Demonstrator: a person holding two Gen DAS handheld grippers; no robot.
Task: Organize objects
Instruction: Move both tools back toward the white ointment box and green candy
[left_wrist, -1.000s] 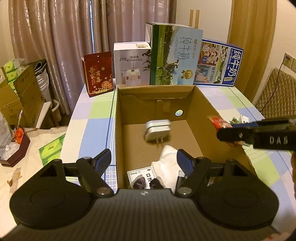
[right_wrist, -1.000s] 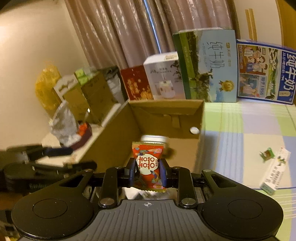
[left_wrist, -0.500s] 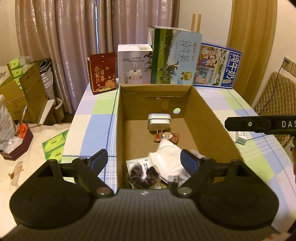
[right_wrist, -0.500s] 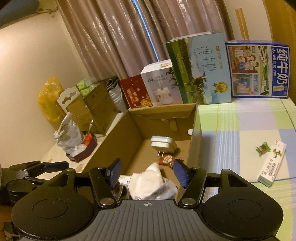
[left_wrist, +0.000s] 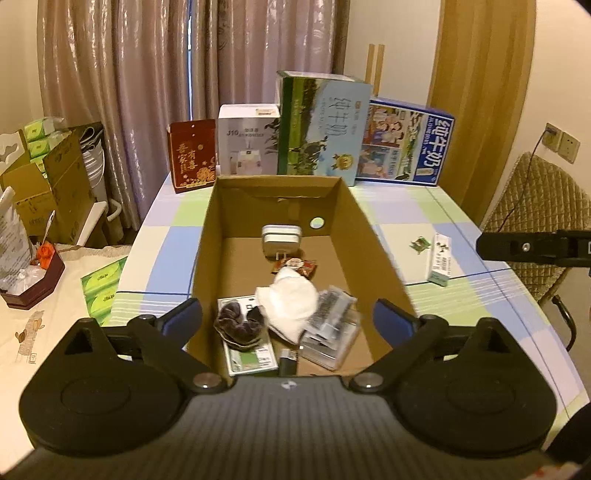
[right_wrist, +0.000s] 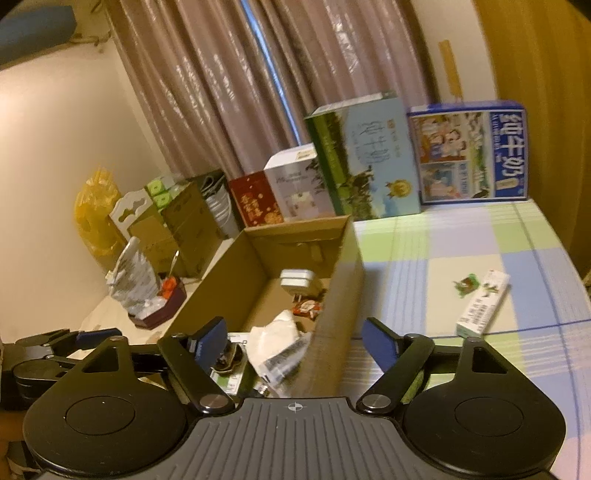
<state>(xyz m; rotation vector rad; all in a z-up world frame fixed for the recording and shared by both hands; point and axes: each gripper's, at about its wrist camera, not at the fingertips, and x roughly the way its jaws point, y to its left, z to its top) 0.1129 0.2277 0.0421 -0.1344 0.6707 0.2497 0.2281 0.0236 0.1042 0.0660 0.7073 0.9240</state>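
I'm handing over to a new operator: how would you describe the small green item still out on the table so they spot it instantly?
Start at the open brown cardboard box in the middle of the checked tablecloth, then look to its right on the cloth. Two items lie there close together: a long white and green carton and, just left of it, the small crinkled green candy wrapper. It is the smaller, darker, crumpled one.

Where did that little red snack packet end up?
The red snack packet lies on the floor of the cardboard box, toward its far end, between the white charger plug behind it and the crumpled white tissue in front.
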